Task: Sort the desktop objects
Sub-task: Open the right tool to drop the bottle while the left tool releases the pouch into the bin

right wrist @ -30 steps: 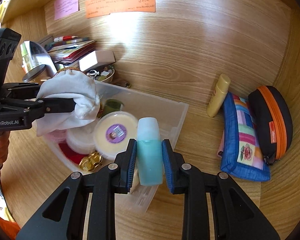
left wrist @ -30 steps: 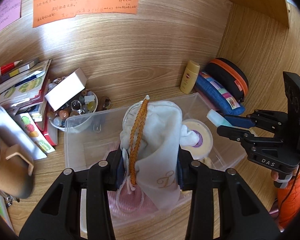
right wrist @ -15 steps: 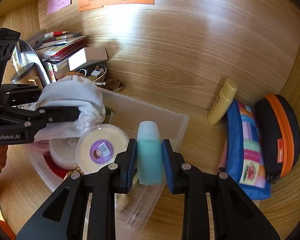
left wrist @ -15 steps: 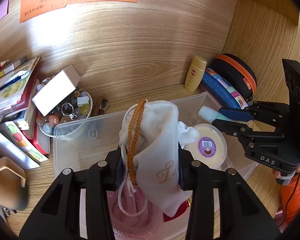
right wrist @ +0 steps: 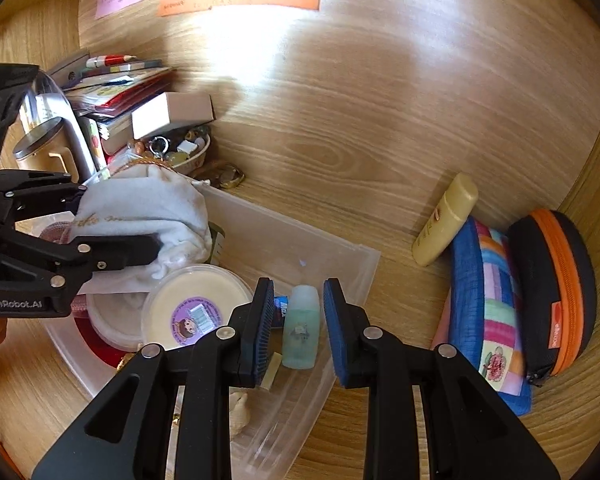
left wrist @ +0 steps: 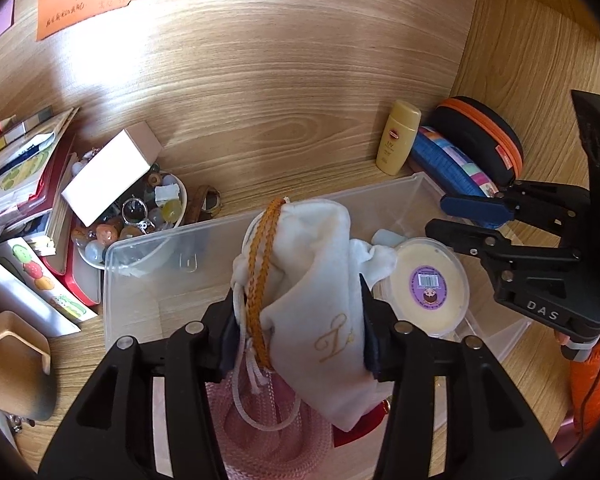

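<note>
My left gripper [left wrist: 298,320] is shut on a white drawstring pouch [left wrist: 320,304] with an orange cord and holds it above the clear plastic bin [left wrist: 148,240]; the pouch also shows in the right wrist view [right wrist: 148,208]. My right gripper [right wrist: 298,312] is open over the bin's right end [right wrist: 340,256]. A small teal bottle [right wrist: 300,332] lies in the bin between its fingers, free of the pads. A round cream-lidded tub [right wrist: 196,308] lies in the bin beside it.
A yellow sunscreen bottle [right wrist: 444,220], a blue patchwork pouch [right wrist: 488,312] and a black-orange case [right wrist: 556,292] lie right of the bin. A bowl of trinkets [left wrist: 140,216], a white box [left wrist: 112,172] and stacked books [left wrist: 20,184] stand left. A tan mug [right wrist: 44,152] is at far left.
My right gripper has opened and let the teal bottle drop into the bin. My left gripper still holds the pouch and has come lower over the bin.
</note>
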Tool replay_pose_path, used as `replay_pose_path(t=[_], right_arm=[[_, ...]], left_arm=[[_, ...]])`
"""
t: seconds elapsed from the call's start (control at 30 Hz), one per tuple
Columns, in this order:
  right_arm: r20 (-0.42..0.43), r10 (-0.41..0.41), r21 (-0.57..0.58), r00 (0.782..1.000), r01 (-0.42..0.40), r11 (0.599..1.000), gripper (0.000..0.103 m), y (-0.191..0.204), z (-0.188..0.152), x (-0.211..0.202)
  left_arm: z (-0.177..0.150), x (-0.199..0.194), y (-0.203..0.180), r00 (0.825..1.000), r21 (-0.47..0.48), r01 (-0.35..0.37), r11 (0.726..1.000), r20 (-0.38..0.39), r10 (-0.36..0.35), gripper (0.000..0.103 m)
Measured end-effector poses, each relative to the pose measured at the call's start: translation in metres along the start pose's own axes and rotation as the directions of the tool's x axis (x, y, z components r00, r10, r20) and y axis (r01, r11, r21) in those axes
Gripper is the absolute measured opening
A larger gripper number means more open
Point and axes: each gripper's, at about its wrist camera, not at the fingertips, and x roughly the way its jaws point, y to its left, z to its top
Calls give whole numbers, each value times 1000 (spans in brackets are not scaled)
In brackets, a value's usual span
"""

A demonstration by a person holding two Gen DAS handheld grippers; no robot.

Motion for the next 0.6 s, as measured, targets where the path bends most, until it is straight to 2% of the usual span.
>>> replay_pose_path(t=[0.1, 0.13, 0.23, 0.37, 0.43, 0.53, 0.6], right_arm=[[9, -24, -6, 1000, 24, 1000, 30, 2, 0, -4], [10, -26, -4, 1000, 26, 1000, 32, 1, 0, -6], [20, -27, 9, 999, 27, 1000, 45, -1, -1, -11], [44, -49, 5, 998, 49, 999, 57, -1, -4, -21], [54, -56, 6, 997, 56, 998, 62, 0, -5, -27], [64, -62, 0, 996, 62, 998, 65, 1, -7, -35], [76, -71, 0, 995, 71, 997, 72, 2, -8, -41]], left_arm=[[0, -2, 1, 1000, -7, 8, 1000, 2, -8, 55], [-1, -4, 0, 1000, -6, 11, 1000, 3, -11, 60], [-1, -9, -2, 999, 4, 28, 1000, 20, -28, 73], [-1, -14, -6, 999, 12, 24, 1000, 26, -25, 75], [-1, -16, -7, 999, 4, 30, 1000, 22, -30, 81], [-2, -21, -9, 1000, 12, 18, 1000, 24, -18, 84], [-4, -25, -12, 1000, 21, 3, 1000, 29, -3, 88]])
